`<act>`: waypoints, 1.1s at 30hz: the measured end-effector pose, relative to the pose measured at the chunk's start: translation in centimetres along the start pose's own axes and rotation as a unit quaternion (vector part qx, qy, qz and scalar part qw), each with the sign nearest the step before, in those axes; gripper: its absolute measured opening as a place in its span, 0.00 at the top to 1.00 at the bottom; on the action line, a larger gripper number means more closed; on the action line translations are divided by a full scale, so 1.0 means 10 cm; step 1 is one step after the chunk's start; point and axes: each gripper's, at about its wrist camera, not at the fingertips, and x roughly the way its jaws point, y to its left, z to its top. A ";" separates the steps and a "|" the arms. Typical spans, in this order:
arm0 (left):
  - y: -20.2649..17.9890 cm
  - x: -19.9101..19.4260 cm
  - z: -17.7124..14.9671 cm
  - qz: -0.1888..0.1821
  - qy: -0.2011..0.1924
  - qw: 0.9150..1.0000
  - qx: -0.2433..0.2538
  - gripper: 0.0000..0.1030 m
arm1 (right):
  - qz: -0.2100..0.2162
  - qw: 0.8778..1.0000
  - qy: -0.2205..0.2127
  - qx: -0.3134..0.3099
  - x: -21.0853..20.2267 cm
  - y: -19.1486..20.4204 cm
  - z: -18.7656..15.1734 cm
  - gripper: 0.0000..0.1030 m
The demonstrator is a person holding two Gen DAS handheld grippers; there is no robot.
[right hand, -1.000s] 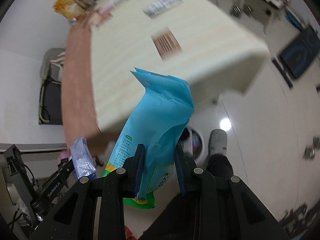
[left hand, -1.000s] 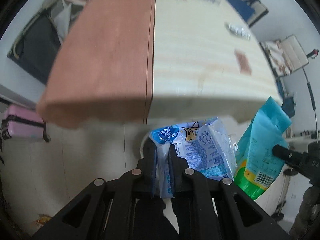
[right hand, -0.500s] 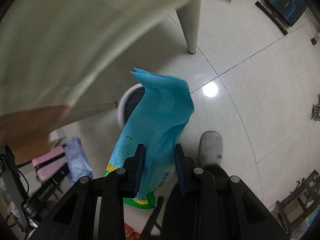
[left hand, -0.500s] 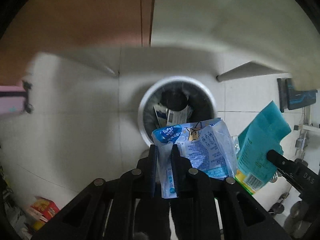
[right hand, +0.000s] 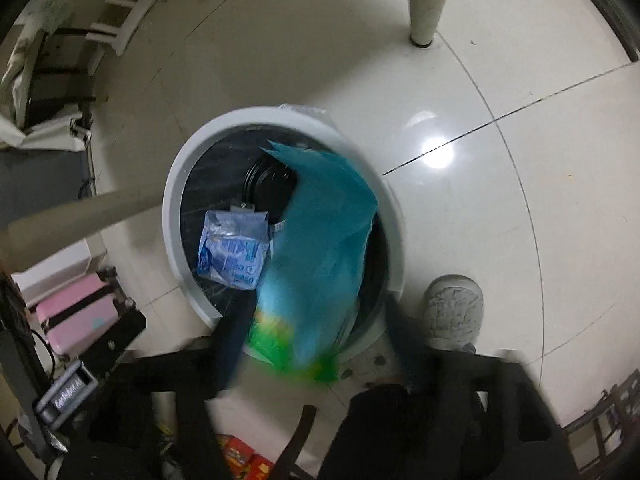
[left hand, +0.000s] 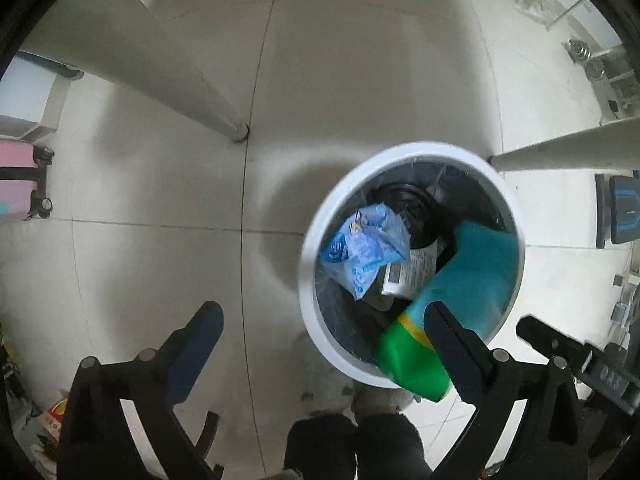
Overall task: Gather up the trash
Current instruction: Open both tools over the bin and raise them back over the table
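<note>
A round white-rimmed trash bin [left hand: 316, 240] [right hand: 176, 184] stands on the floor below both grippers. A crumpled blue-and-white wrapper [left hand: 364, 248] [right hand: 232, 252] lies inside it. A teal and green bag [left hand: 460, 292] [right hand: 316, 256] is halfway into the bin, free of any finger. My left gripper [left hand: 320, 336] is wide open and empty above the bin's near rim. My right gripper [right hand: 316, 336] is open, with the bag blurred between its spread fingers and apart from them.
Cream table legs [left hand: 200, 92] [right hand: 424, 0] stand around the bin on a tiled floor [left hand: 140, 200]. A pink suitcase [left hand: 16, 184] [right hand: 76, 316] sits at the left. The person's grey shoe [right hand: 452, 312] is beside the bin. A black lid [left hand: 408, 212] and a paper lie in the bin.
Both grippers have opened over the bin. The blue wrapper has dropped from the left one into the bin, and the teal bag has left the right one and falls in.
</note>
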 end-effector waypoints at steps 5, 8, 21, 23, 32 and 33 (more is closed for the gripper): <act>-0.02 -0.25 -0.09 0.021 -0.034 0.999 0.008 0.00 | -0.065 0.996 -0.023 -0.061 -0.12 0.17 -0.10 0.03; -0.05 -0.40 -0.18 0.016 -0.036 0.999 0.013 0.00 | -0.122 0.985 -0.047 -0.112 -0.26 0.32 -0.23 0.01; -0.19 -0.87 -0.54 0.020 -0.031 0.999 0.021 0.00 | -0.171 0.974 -0.061 -0.137 -0.87 0.39 -0.52 0.01; -0.21 -0.97 -0.60 0.019 -0.030 0.999 0.022 0.00 | -0.174 0.973 -0.065 -0.139 -1.02 0.42 -0.60 0.01; -0.30 -1.85 -0.89 0.005 -0.036 0.999 0.035 0.00 | -0.169 0.972 -0.083 -0.141 -1.97 0.60 -1.04 0.01; -0.30 -1.99 -0.93 0.004 -0.039 0.999 0.038 0.00 | -0.167 0.972 -0.086 -0.141 -2.10 0.63 -1.09 0.01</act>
